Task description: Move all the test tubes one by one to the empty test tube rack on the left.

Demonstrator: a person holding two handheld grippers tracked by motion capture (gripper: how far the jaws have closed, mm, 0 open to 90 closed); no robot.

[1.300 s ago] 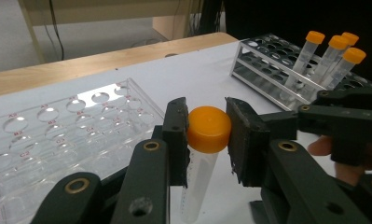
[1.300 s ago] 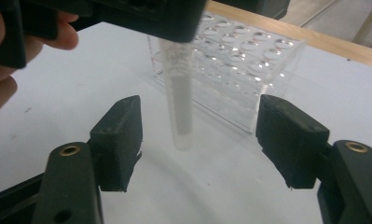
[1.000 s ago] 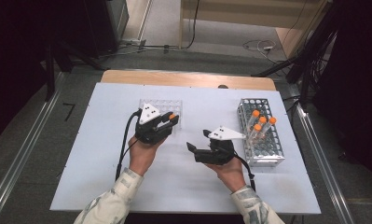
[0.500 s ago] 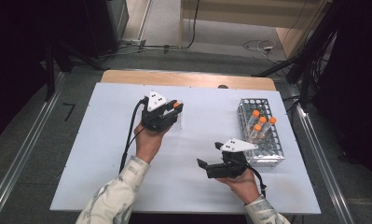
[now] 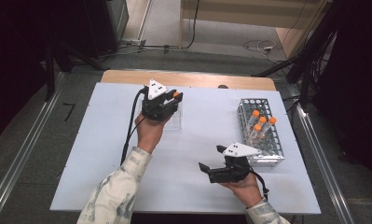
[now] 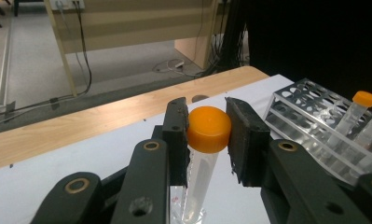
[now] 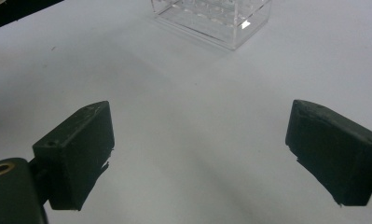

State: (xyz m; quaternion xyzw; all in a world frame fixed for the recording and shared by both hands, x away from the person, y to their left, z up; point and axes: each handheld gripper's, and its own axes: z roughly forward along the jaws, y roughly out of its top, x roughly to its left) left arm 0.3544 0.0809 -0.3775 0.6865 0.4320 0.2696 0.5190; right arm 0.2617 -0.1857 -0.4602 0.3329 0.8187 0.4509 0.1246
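Observation:
My left gripper (image 5: 173, 100) is shut on a clear tube with an orange cap (image 6: 209, 129), gripped just under the cap and hanging upright. It hovers over a clear plastic rack (image 5: 175, 120) at the table's back middle; the tube's lower end reaches down toward that rack (image 6: 188, 215). My right gripper (image 5: 210, 157) lies near the front right, pointing left. Its jaws have just been opening and stand wide apart (image 7: 200, 154) with nothing between them, low over the bare white tabletop. The clear rack (image 7: 211, 18) lies ahead of them.
A metal wire rack (image 5: 263, 135) stands at the right, holding three orange-capped tubes (image 5: 262, 120); it also appears at the right of the left gripper view (image 6: 314, 109). The white table top (image 5: 95, 154) ends at a wooden strip (image 5: 188, 78) at the back.
The left hand carried the tube farther back and a little up, over the clear rack. The right hand drew back toward the front right, and its jaws spread wider.

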